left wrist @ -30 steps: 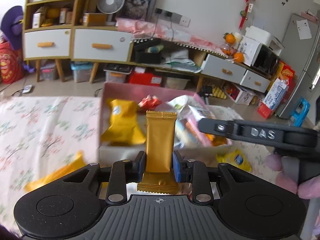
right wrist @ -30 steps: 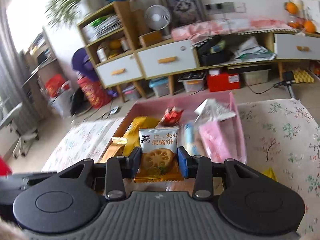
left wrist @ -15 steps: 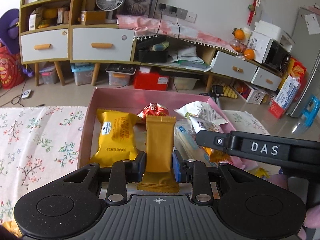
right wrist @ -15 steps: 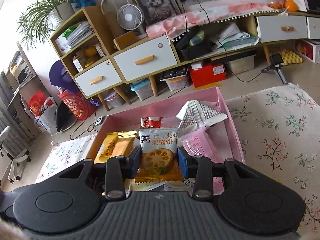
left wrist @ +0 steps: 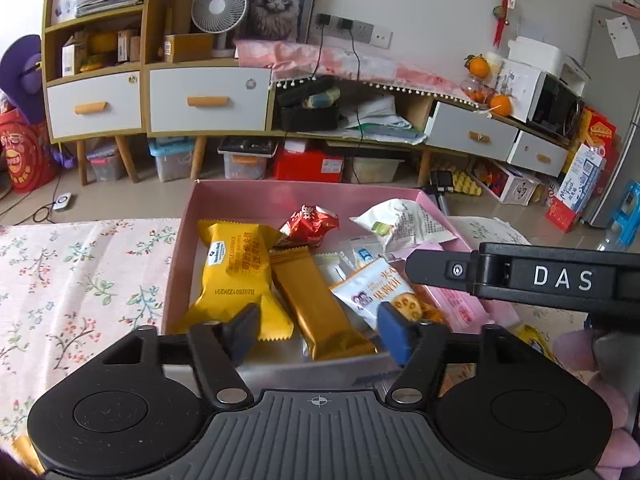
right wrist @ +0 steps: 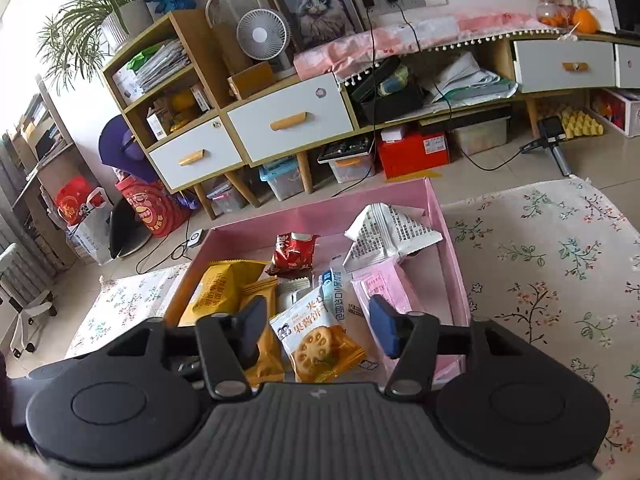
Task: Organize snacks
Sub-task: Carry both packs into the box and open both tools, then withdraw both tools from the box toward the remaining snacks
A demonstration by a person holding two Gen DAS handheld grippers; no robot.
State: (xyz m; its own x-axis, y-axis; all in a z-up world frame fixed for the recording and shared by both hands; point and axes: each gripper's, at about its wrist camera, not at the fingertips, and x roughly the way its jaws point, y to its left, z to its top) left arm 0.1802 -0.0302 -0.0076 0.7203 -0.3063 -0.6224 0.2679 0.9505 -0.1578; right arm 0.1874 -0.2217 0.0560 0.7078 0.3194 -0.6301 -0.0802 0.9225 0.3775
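Two snacks have just been let go into the pink box. The left tongs have just been opening and now stand apart over the near edge of the box, with the gold bar lying loose below the gap, tilted toward the near right and touched by neither pad. The right tongs have likewise just been opening; their pads stand apart, and the biscuit packet lies slanted between them without being pressed.

Inside the box, as seen from the left wrist, a yellow cake packet rests at the near left, just beside the gold bar. A small red packet sits toward the far wall, and a white crumpled packet leans at the far right. A pink packet lies along the right wall, with a blue-and-white sachet between it and the biscuit packet.

The task appears well advanced, since most visible snacks are already gathered in the box. Something yellow is glimpsed on the floral cloth of the worktop at the near right, behind the right device, and another yellow scrap at the bottom left corner of the left view; whether these are snacks yet to be collected cannot be told. The packets lie heaped rather than aligned, so some tidying may remain.
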